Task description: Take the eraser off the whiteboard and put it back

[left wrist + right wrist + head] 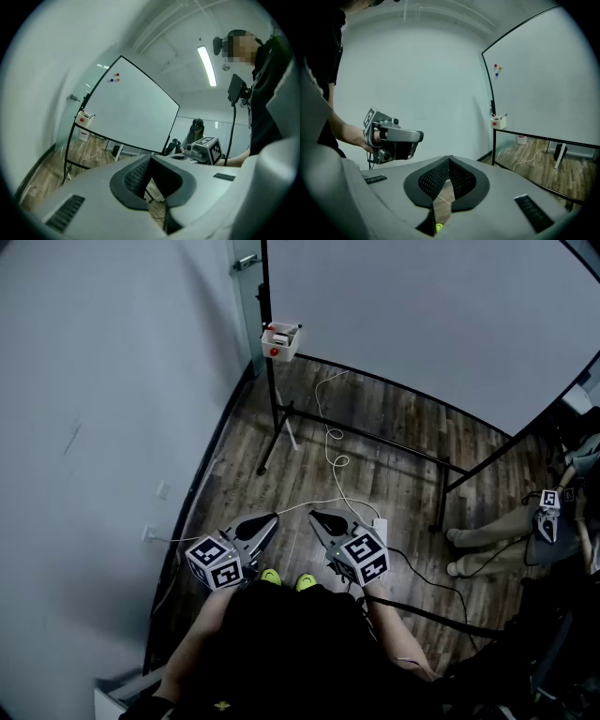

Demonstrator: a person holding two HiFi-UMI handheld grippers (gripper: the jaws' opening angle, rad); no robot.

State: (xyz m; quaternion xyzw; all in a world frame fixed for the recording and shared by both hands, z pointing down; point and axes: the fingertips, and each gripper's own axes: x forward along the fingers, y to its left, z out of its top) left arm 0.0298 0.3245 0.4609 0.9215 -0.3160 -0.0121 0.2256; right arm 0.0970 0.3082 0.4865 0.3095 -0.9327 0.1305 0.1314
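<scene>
Jaws of left gripper (272, 518) and right gripper (314, 515) pressed together, empty; eraser unseen, presumably light, stiff; pinch its narrow sides; whiteboard (422, 315) at one o'clock.

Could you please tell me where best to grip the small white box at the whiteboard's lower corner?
Probably across its two side walls, coming from the front: the white box sits against the whiteboard edge, so its back is blocked, and its red-spotted front faces the room.
</scene>
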